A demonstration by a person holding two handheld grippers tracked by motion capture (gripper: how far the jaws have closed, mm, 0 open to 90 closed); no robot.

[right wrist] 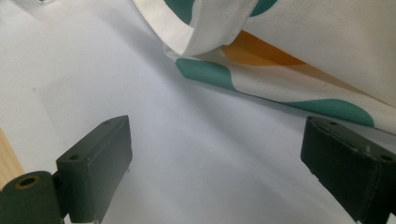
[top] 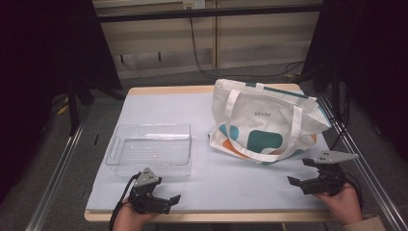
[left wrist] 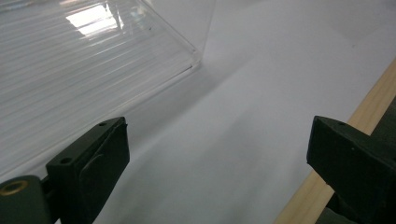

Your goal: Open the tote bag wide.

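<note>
Pale blue matting (top: 202,125) is covering the wooden table (top: 163,90), and on it, toward the far right, a white canvas tote bag (top: 269,120) with teal and orange patches is lying slumped, its handle loop (top: 269,156) draping toward the near edge; a clear plastic tray (top: 150,149) is sitting well to its left, empty-looking and flat on the mat.

At the near right corner a hand (top: 344,204) is holding the right gripper (top: 303,174) low over the mat, pointing left and slightly forward, just beside the bag's lower edge but not touching it; its jaws are standing wide apart with nothing between them, and in the right gripper view (right wrist: 215,172) the bag's hem (right wrist: 280,88) is lying just ahead of them, apart from both pads.

At the near left a hand (top: 127,219) is holding the left gripper (top: 163,190) just in front of the tray, turned toward the right; its jaws are likewise spread wide and gripping nothing; in the left gripper view (left wrist: 217,158) the tray's corner (left wrist: 196,60) is sitting near the left jaw, apart from it.
</note>
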